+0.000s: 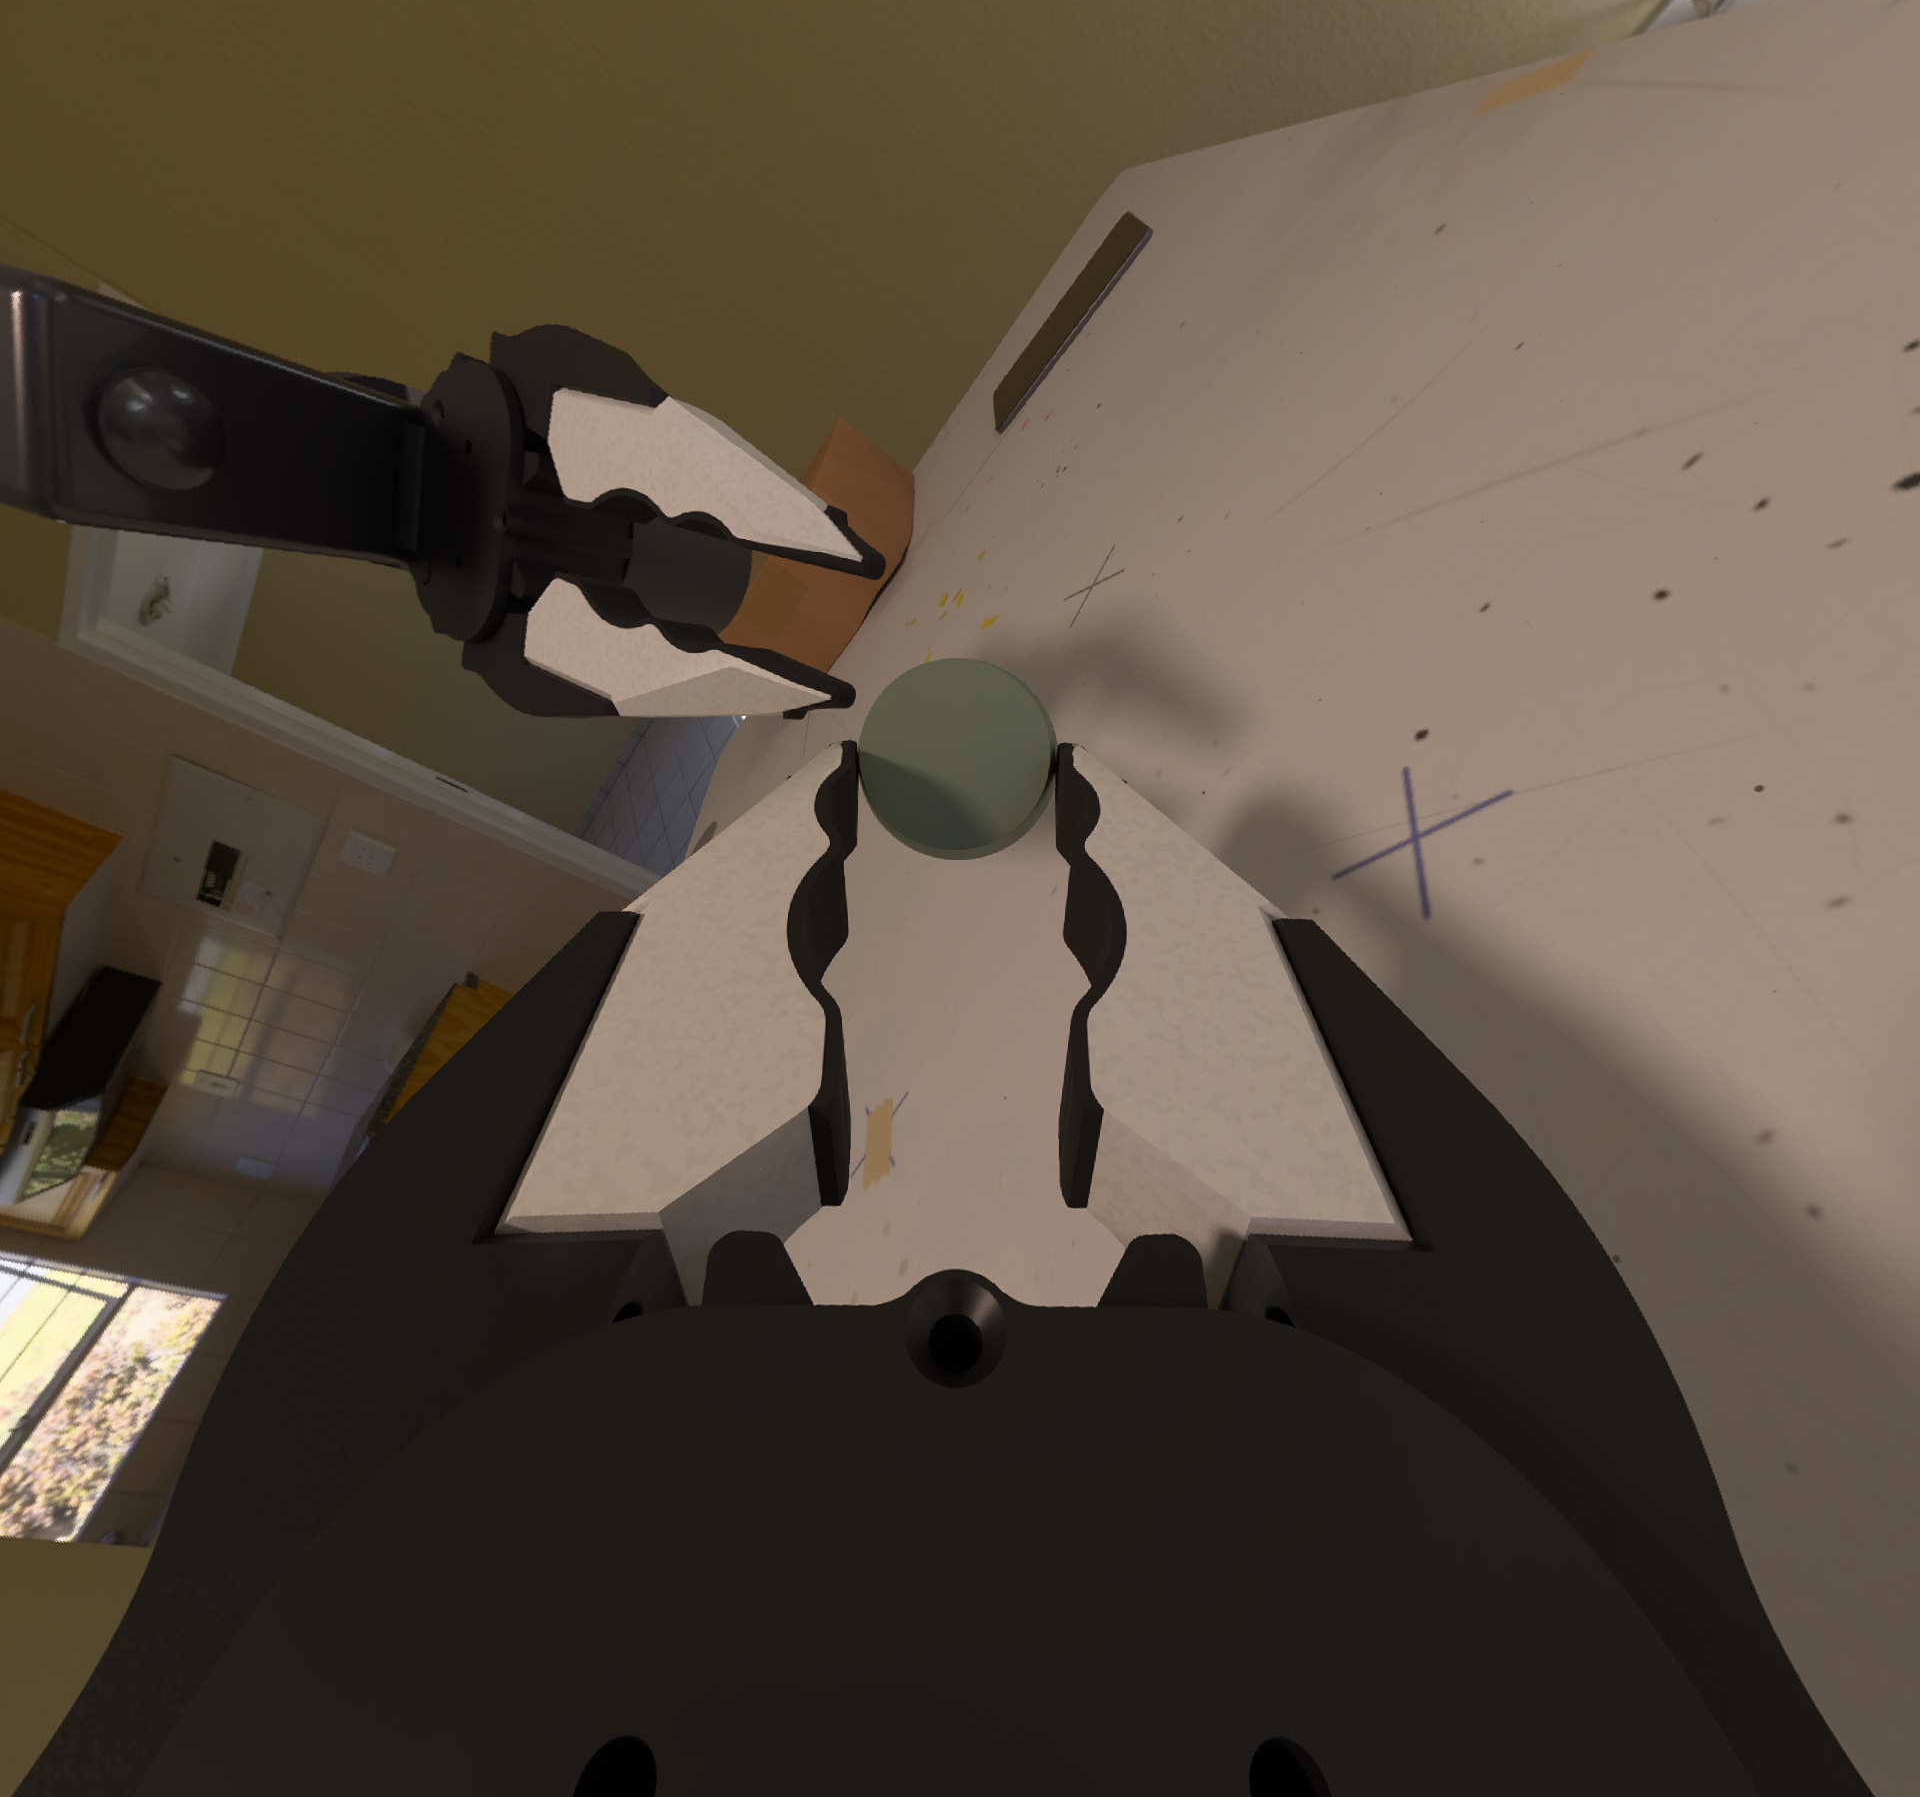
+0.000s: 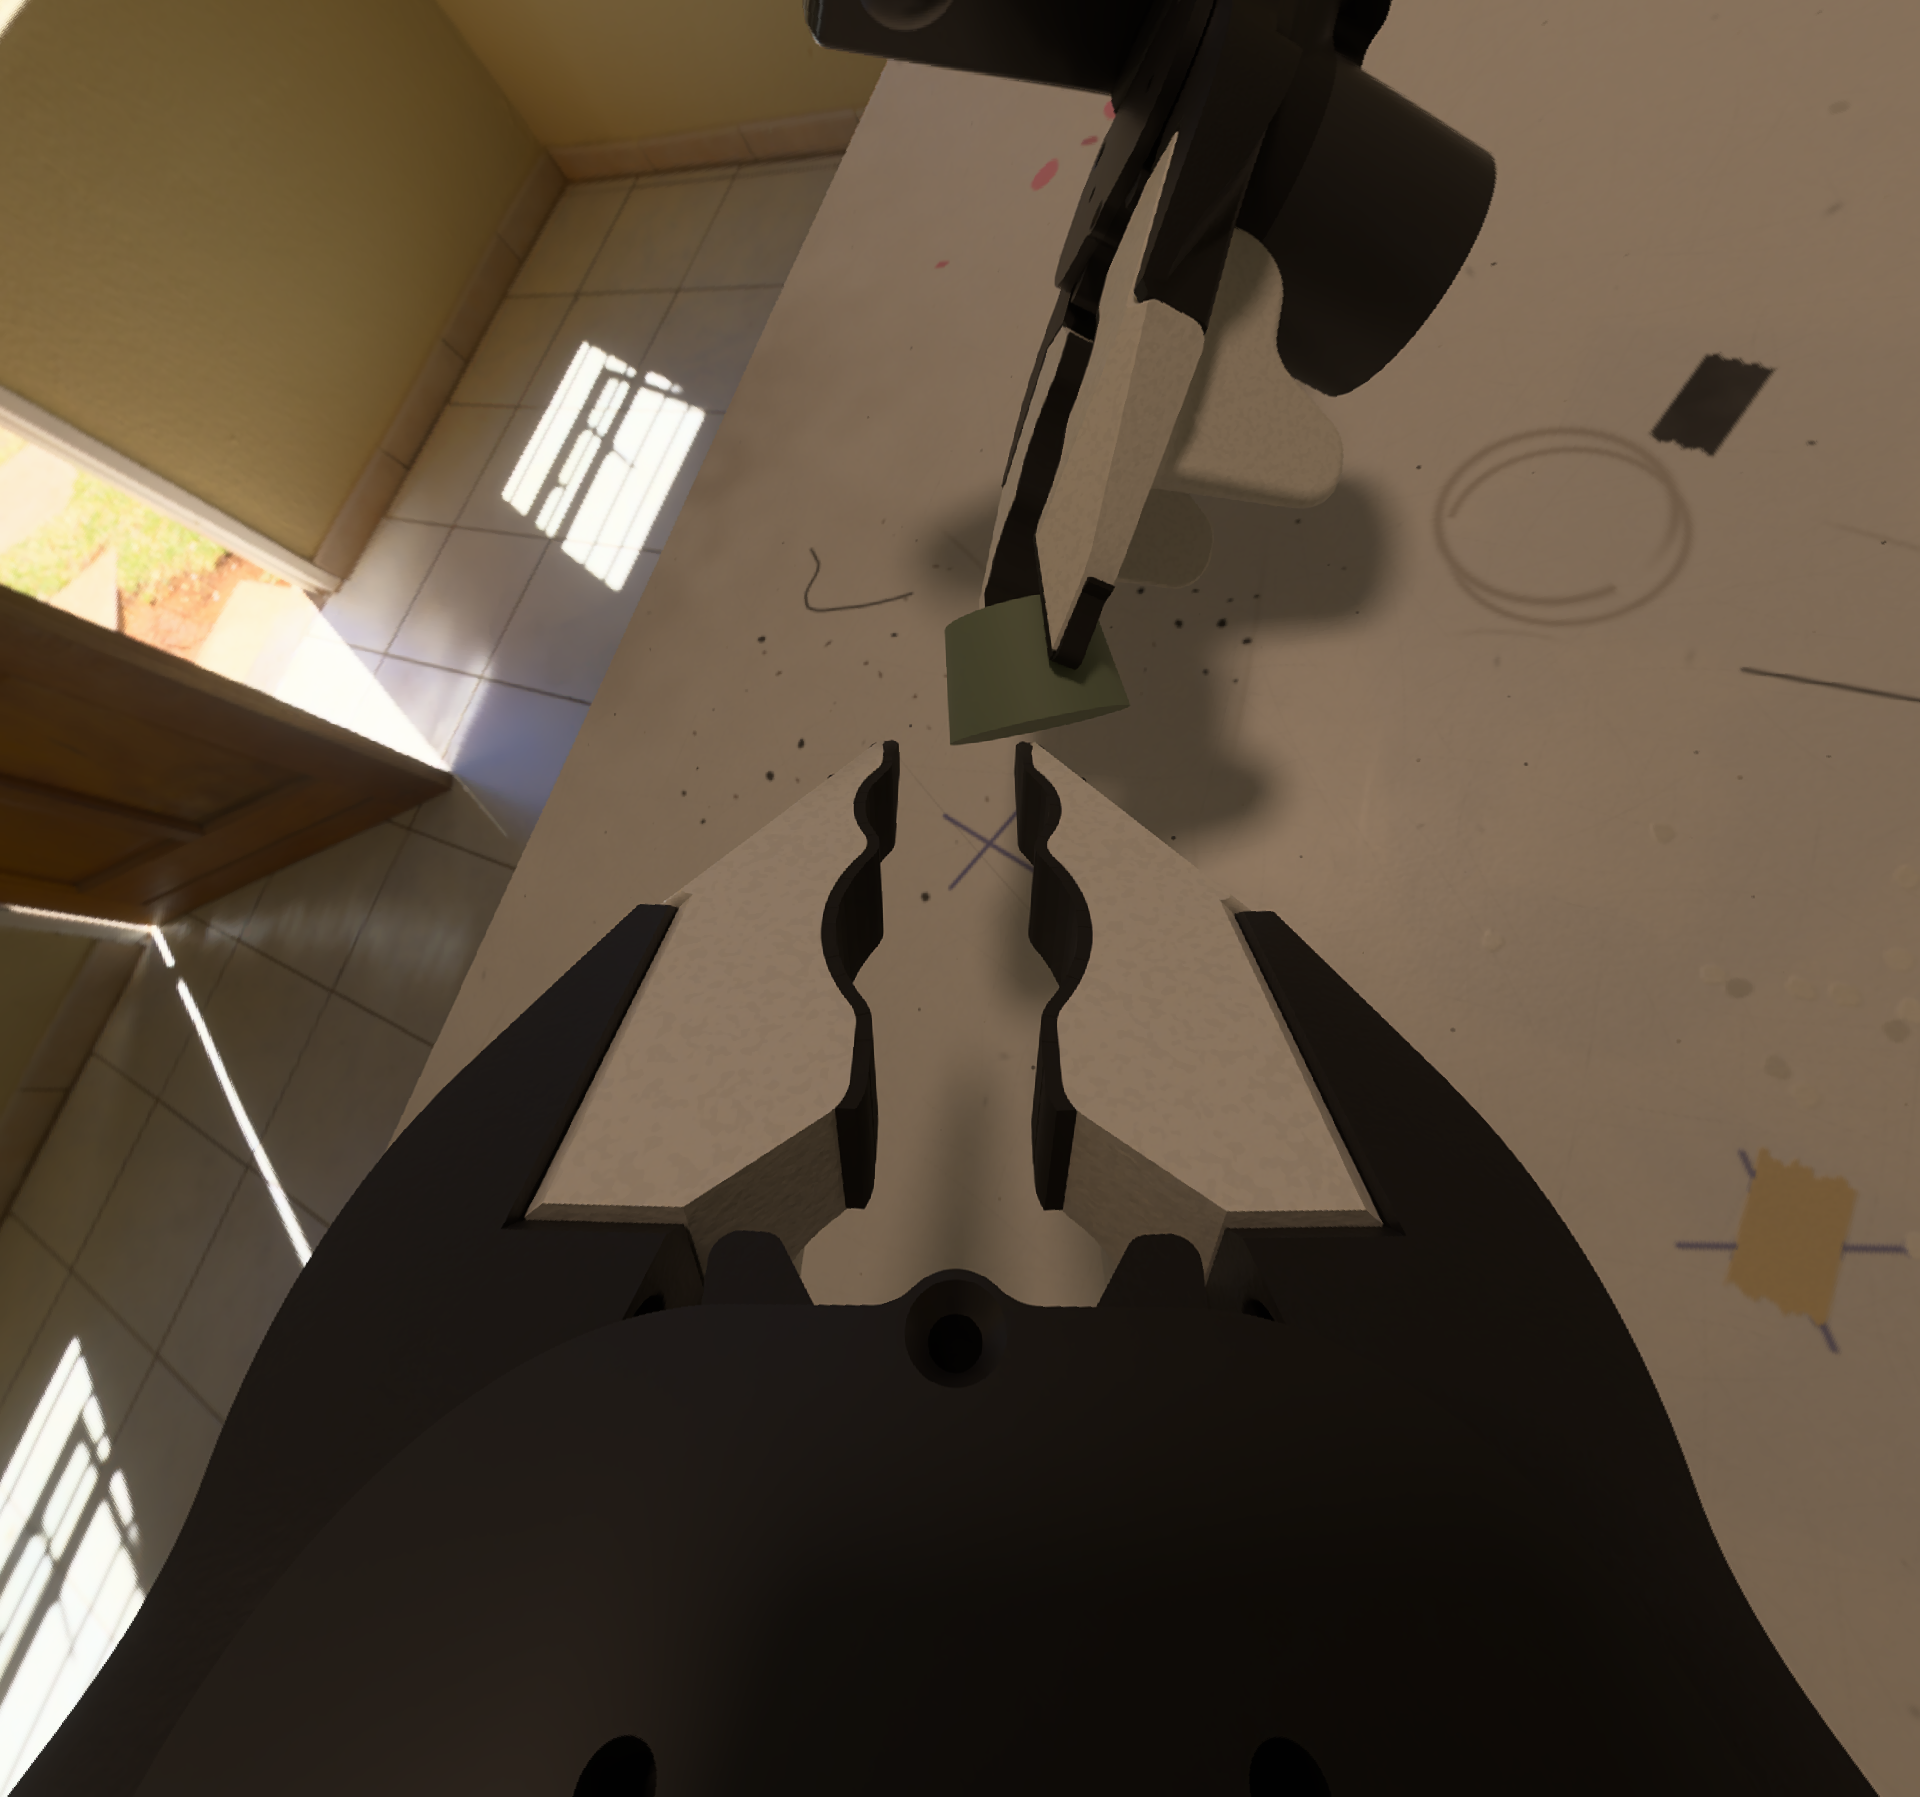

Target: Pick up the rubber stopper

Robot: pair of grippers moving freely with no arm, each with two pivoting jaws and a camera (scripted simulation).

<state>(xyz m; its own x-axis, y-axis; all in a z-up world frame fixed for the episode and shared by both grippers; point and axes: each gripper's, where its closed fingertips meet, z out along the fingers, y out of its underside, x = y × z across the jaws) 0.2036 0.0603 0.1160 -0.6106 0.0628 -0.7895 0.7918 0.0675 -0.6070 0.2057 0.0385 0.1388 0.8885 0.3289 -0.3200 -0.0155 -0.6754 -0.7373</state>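
My left gripper (image 1: 956, 760) has speckled white fingers with wavy black pads, its tips clamped on either side of the rubber stopper (image 1: 956, 758), a smooth, dull green, tapered plug held above the pale, ink-flecked table (image 1: 1507, 500). My right gripper (image 2: 956, 760) sits just below the stopper, empty, its pads slightly apart. No readable writing shows.

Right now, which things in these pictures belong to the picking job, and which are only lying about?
For the job:
- green stopper
- left tool, shut on the stopper
- right tool, open, near the stopper but not touching it

Just lying about:
- table
- dark flat bar on the table
- tan tape patch
- black tape patch
- brown box past the table edge
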